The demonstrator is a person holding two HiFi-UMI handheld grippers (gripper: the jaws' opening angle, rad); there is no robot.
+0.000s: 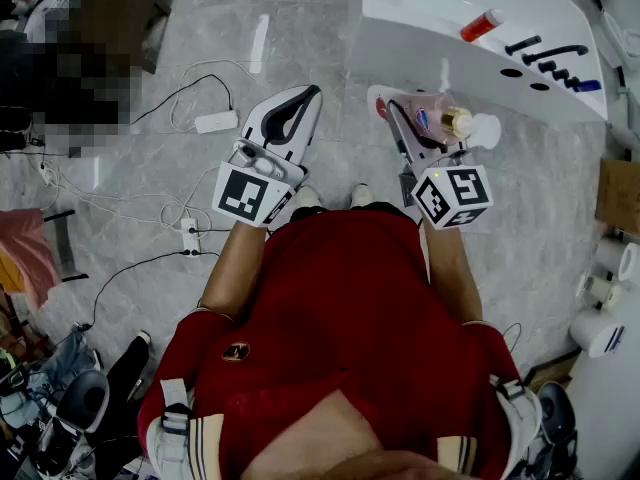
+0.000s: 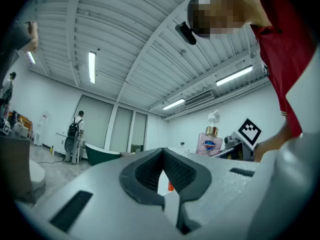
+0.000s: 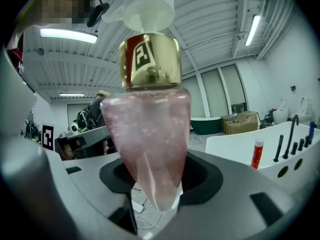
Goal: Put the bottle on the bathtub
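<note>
Holding: my right gripper (image 3: 159,186) had its jaws clamped on the bottle (image 3: 150,129), pinching the narrow lower end of the pink body.
Bottle details: clear pink, with a gold collar (image 3: 151,60) and a white pump (image 3: 147,6) poking out well past the jaws.
Other hand: my left gripper (image 2: 163,156) was closed up, pad tips touching, nothing between them, just a sliver of gap further back.
From above: the right gripper (image 1: 420,120) and the left gripper (image 1: 312,93) were side by side out in front of my red shirt (image 1: 340,298), a bit apart.
Where the bottle was: up in the air, bottle (image 1: 442,118) over the grey floor (image 1: 300,28), just beside the near wall of the bathtub (image 1: 420,13) and not resting on it.
Bathtub: white; an orange tube (image 1: 482,25) lay on its rim, with the black faucet (image 1: 553,54) further along.
Same tub from the right gripper: bathtub (image 3: 235,144) off to the right, orange tube (image 3: 257,154) standing on the ledge.
Floor stuff: a white power strip (image 1: 215,121) and loose cables to my left.
</note>
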